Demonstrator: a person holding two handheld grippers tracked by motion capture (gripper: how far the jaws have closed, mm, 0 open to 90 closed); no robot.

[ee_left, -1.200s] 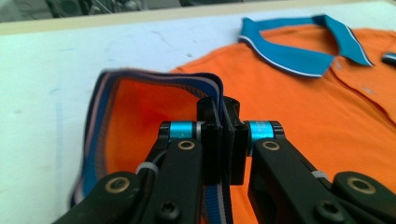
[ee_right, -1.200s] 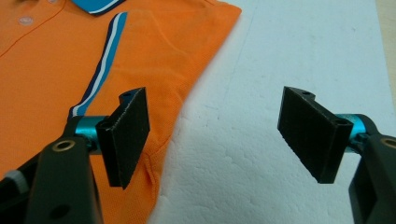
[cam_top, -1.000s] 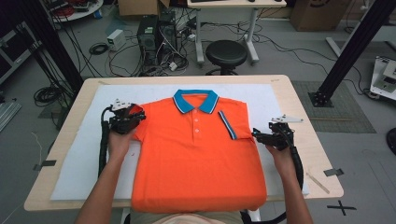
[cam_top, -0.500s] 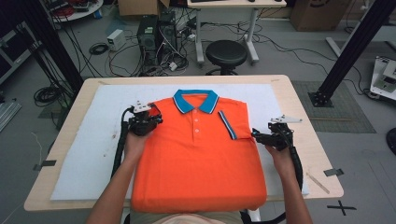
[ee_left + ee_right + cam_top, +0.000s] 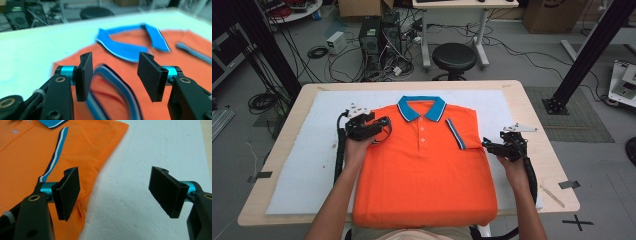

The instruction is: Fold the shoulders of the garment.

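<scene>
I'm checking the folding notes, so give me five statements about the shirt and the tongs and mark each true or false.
1. The orange shirt lies on a white mat. True.
2. The collar is green. False: it is blue.
3. The left tongs clamp the striped sleeve cuff. False: their jaws have just been opening and stand apart, with the cuff loose between them.
4. The right tongs are open at the shirt's edge, one jaw over the fabric and the other over the mat. True.
5. A black stool stands on the floor beyond the table. True.
</scene>
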